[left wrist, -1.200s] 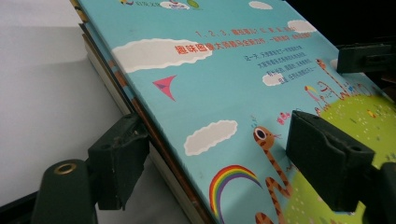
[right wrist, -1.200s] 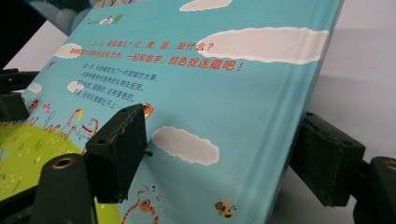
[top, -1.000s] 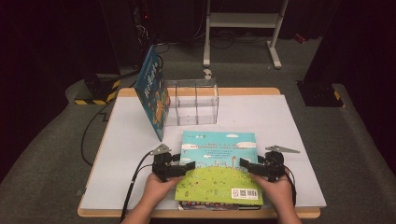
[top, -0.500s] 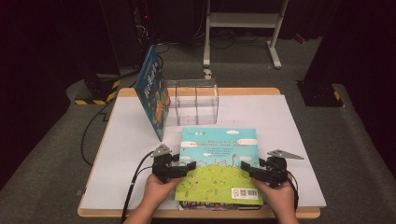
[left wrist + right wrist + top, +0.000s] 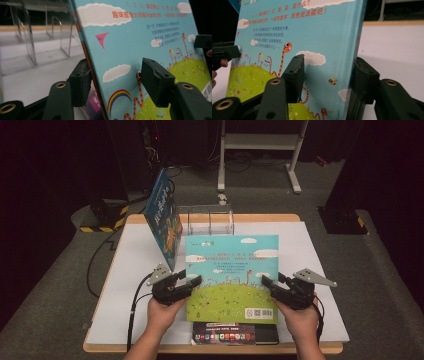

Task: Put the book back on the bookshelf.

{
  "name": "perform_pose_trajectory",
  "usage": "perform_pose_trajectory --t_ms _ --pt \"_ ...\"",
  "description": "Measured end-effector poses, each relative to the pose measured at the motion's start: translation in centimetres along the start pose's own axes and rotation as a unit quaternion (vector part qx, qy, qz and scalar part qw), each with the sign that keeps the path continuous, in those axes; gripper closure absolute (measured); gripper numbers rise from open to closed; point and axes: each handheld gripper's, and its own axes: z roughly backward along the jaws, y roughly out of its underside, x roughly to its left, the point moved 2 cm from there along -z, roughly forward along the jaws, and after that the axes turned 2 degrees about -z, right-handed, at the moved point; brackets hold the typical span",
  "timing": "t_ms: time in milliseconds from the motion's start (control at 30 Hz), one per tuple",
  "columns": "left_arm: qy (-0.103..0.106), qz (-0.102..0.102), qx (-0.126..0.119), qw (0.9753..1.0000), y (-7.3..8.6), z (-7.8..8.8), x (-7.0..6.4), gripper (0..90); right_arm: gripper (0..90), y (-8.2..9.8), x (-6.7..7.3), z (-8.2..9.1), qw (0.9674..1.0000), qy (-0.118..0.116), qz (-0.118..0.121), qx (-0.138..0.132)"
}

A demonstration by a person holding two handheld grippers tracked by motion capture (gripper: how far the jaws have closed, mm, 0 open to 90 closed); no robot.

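Book (image 5: 231,270) at frame centre, lifted and tilted off the table (image 5: 320,245). My left tool (image 5: 192,281) and right tool (image 5: 266,282) have just been closing and clamp its side edges. Left: slot it into the rack (image 5: 207,220) above.

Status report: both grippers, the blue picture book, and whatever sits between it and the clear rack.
Left gripper and right gripper clamped on picture book, jaws just closed in. Book tilted up off dark book. Clear rack beyond; leaning blue book at its left.
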Motion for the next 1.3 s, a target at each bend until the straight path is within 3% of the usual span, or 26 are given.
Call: perform_pose_trajectory --t_ms 200,433,633,800,967,1167,1300 --pt "-0.015 -0.015 -0.039 0.999 -1.5 0.9 0.1 49.8 53.3 -1.9 1.2 0.7 0.9988 0.003 0.029 -0.04" --pt "-0.03 -0.034 -0.06 0.9971 -2.5 1.3 0.2 51.7 53.4 -2.7 2.2 0.9 0.996 0.008 0.062 -0.065" --pt "-0.033 -0.047 -0.067 0.9961 -3.5 0.2 0.7 51.6 52.8 -3.6 1.8 0.4 0.9946 0.018 0.065 -0.079" --pt "-0.029 -0.047 -0.067 0.9963 -2.7 -0.2 0.7 51.4 52.7 -3.3 1.5 0.3 0.9944 0.023 0.069 -0.077" --pt "-0.023 -0.068 -0.091 0.9933 -1.8 0.9 0.0 50.7 50.6 -2.1 2.4 1.3 0.9927 0.023 0.084 -0.084" --pt "-0.024 -0.094 -0.1 0.9903 -1.2 2.0 -1.0 49.6 48.5 -1.0 2.6 2.4 0.9923 -0.004 0.079 -0.095" --pt "-0.025 -0.095 -0.101 0.99 -0.8 2.1 -1.1 48.2 41.2 -0.9 2.7 2.7 0.9903 -0.035 0.086 -0.104"
